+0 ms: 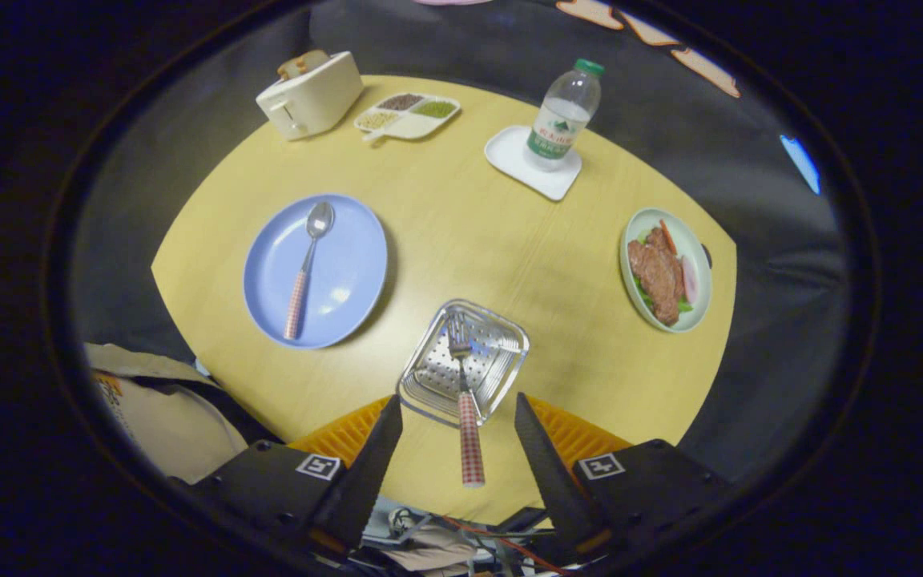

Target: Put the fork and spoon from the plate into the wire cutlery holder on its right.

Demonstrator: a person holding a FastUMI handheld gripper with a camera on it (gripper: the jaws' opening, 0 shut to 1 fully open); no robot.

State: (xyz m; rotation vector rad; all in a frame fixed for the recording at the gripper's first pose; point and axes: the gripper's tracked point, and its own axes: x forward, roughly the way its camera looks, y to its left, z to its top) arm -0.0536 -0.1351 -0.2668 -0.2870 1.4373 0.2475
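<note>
While the tool [458,417] hovers spread, the fork [465,401] stands in the holder [463,361].

Item count on the bench [461,232]:

- Spoon [307,268]: 1, on the blue plate [349,280].
- Fork [465,401]: 1, in the wire cutlery holder [501,353].
- Plates: 2, the blue one at 10 o'clock and a food plate [694,300] at 2 o'clock.
- Toaster [311,96]: 1.
- Divided tray [407,116]: 1, apparently four compartments.
- Bottle [562,116]: 1, on 1 white tray [521,164].
- Gripper [458,445]: 1, with 2 fingers [373,461] spread apart.
</note>
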